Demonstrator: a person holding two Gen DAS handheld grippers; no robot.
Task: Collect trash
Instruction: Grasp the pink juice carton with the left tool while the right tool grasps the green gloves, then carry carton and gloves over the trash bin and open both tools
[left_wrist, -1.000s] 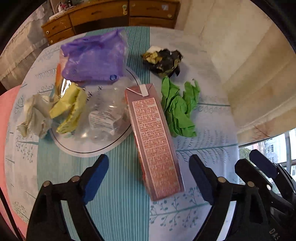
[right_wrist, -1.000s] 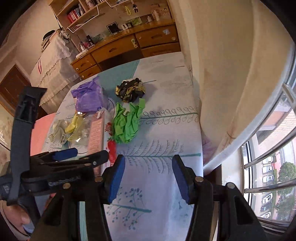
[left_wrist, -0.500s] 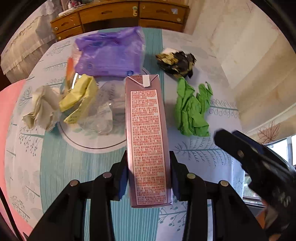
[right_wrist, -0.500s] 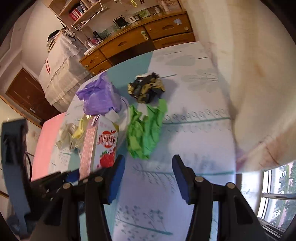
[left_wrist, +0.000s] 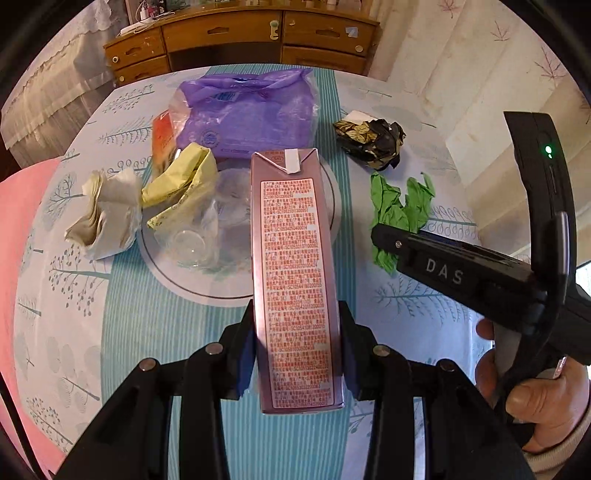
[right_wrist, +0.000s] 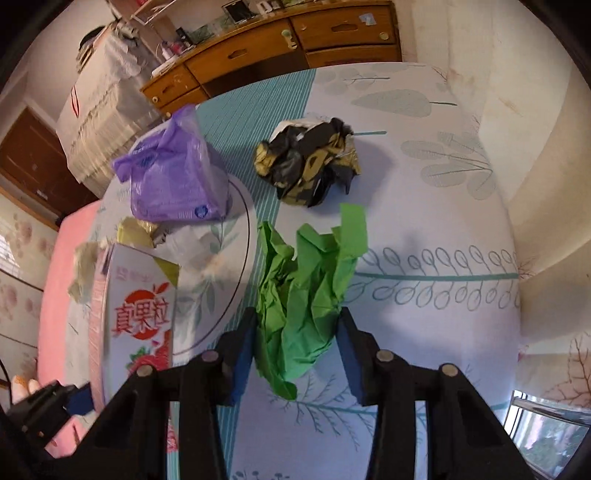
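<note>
My left gripper (left_wrist: 297, 332) is shut on a tall pink drink carton (left_wrist: 291, 240), gripping it near its bottom end above the table. The same carton (right_wrist: 140, 306) shows its fruit-printed face at the left of the right wrist view. A crumpled green paper (right_wrist: 306, 280) lies on the tablecloth. My right gripper (right_wrist: 295, 339) straddles its near end, its jaws closing with the paper between the pads, which are just reaching its sides. In the left wrist view the green paper (left_wrist: 399, 206) lies partly behind the right gripper's black body, which a hand holds.
A white plate (left_wrist: 177, 280) holds a clear plastic cup (left_wrist: 192, 240), a yellow wrapper (left_wrist: 184, 184) and a purple bag (left_wrist: 251, 118). A crumpled white paper (left_wrist: 107, 214) lies left of it, and a black-and-gold wrapper (left_wrist: 369, 140) beyond the green paper. A wooden dresser (left_wrist: 258, 33) stands behind the table.
My left gripper closed on the carton, which lay flat, and lifted it. My right gripper came forward and down over the green paper, and its jaws have narrowed.
</note>
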